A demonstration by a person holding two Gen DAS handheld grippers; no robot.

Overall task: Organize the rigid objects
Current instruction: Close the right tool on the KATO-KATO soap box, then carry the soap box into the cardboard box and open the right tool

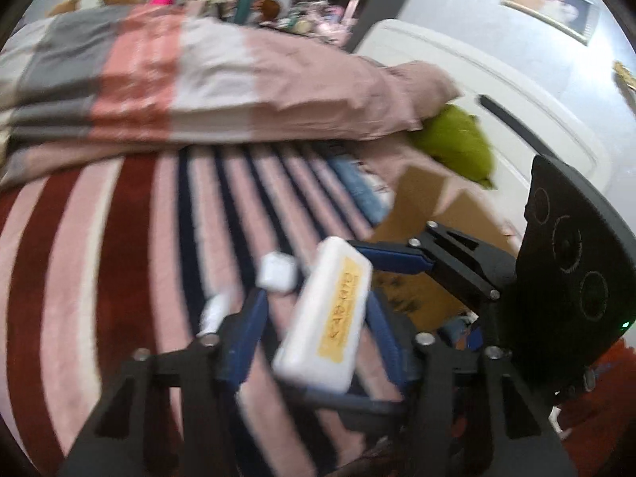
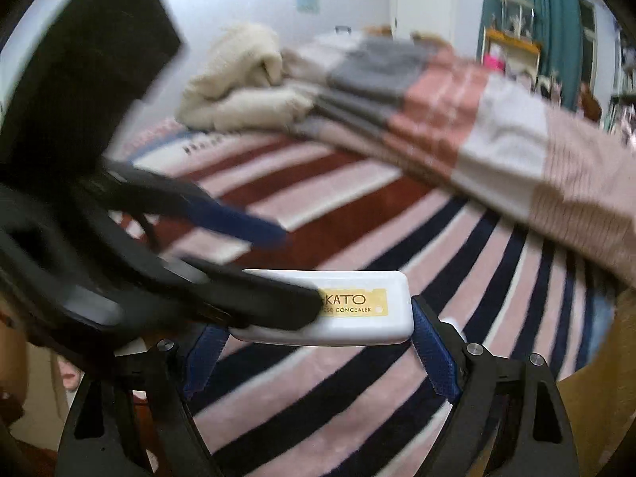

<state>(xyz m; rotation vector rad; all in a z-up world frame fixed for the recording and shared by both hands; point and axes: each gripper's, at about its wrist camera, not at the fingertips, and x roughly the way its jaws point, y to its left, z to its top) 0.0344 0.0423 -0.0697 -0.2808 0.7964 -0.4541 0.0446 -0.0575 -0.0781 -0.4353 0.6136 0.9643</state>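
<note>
A white rectangular concealer box with a gold label (image 1: 326, 318) is held above a striped bedspread. In the left wrist view it sits tilted between my left gripper's (image 1: 314, 310) blue fingers. The right gripper (image 1: 393, 256) reaches in from the right beside its top end. In the right wrist view the box (image 2: 357, 306) lies across between my right gripper's (image 2: 318, 330) blue fingers, and the left gripper's dark finger (image 2: 254, 302) covers its left half. Two small white objects (image 1: 276, 272) lie on the bed beyond.
A folded pink, grey and white quilt (image 1: 190, 79) lies across the far bed. A cream blanket (image 2: 242, 83) sits behind. A cardboard box (image 1: 437, 214) and a green plush (image 1: 457, 139) stand at the right by a white headboard (image 1: 497, 71).
</note>
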